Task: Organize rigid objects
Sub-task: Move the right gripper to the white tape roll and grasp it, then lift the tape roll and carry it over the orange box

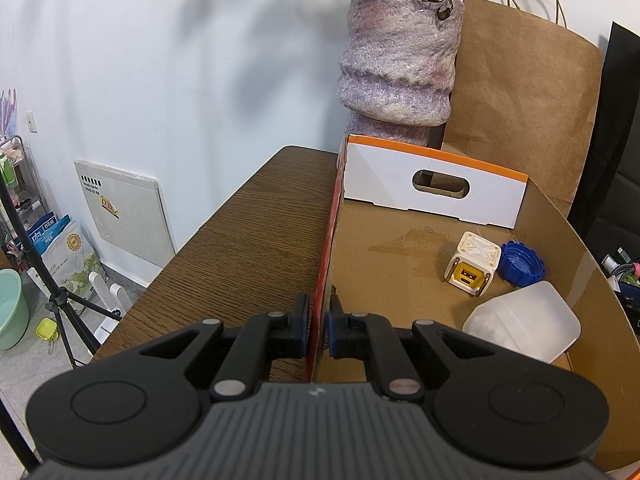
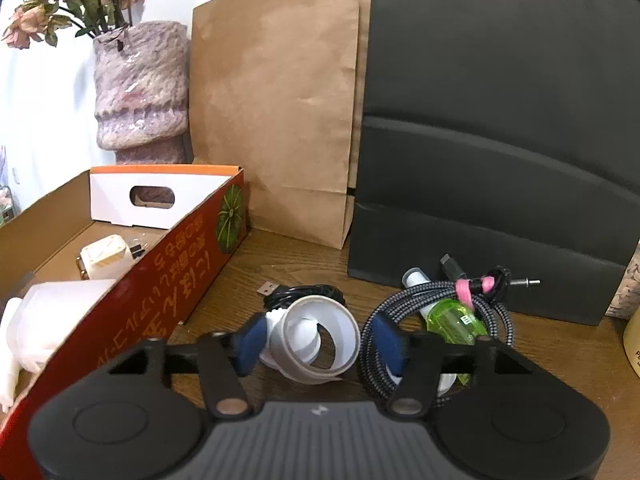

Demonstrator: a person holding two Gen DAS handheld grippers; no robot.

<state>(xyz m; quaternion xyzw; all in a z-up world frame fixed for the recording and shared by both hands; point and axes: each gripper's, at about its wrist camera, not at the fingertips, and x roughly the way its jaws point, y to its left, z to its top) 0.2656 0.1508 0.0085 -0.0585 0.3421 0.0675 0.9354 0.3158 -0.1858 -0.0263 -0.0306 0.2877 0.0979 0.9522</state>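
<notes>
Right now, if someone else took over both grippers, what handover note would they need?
Left gripper: shut on the cardboard box's side wall, steadying it.
Right gripper: jaws astride the white tape roll on the table; whether the pads press it is unclear.
Done: white cube charger, blue bottle cap and translucent plastic container lie in the box.
Left: tape roll, braided cable, green bottle, black USB cable remain on the table.

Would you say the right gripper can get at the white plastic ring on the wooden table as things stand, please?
Probably yes: the right gripper already straddles the white plastic ring, with nothing between; a braided cable crowds one finger.
</notes>
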